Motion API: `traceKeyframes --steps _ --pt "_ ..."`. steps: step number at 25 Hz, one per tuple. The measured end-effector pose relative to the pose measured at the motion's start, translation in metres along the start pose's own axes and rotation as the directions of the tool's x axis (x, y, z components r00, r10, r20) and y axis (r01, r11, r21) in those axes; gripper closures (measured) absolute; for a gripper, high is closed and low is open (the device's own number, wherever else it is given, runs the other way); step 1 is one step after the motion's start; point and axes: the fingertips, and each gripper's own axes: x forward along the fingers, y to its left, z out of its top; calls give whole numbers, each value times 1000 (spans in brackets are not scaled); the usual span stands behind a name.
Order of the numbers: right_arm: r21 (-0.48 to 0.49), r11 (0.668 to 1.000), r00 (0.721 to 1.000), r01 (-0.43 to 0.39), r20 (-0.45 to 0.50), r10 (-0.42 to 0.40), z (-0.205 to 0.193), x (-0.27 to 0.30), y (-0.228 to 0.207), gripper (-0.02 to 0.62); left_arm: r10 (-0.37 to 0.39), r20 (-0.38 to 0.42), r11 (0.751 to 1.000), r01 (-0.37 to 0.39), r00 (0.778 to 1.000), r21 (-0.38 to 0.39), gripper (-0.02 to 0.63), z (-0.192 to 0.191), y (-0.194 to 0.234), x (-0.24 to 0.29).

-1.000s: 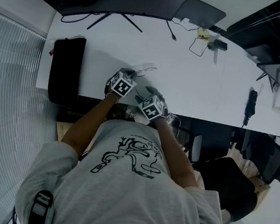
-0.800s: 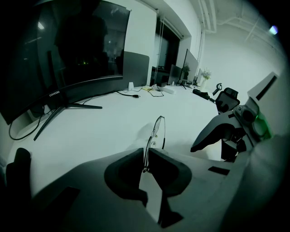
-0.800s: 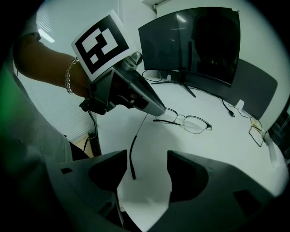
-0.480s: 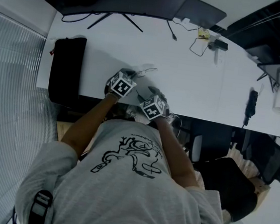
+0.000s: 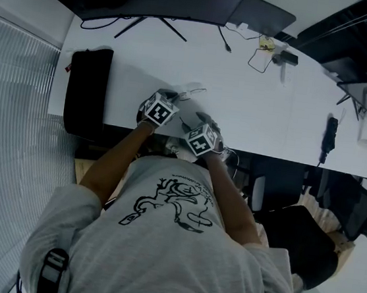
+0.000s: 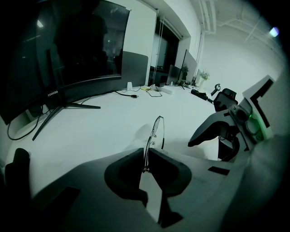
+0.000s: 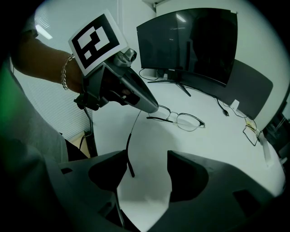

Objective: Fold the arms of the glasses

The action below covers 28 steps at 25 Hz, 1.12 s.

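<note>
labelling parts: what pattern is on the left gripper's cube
Cube: black-and-white square markers, clearest in right gripper view.

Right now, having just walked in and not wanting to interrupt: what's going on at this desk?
A person works on glasses with two hand-held grippers over a white desk. The left hand-held gripper clamps them by one end. The right hand-held gripper is open, the tip of an unfolded arm between its jaws.

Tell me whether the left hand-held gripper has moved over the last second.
No. In the head view the left hand-held gripper, shut on the glasses, sits at the same spot beside the black pad on the table.
</note>
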Motion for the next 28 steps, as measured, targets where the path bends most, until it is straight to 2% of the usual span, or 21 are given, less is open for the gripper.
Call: traceKeyframes --steps 28 --pt "74 995 998 68 -9 -68 -11 -6 -23 310 -32 -23 999 32 999 -11 560 -11 -6 -1"
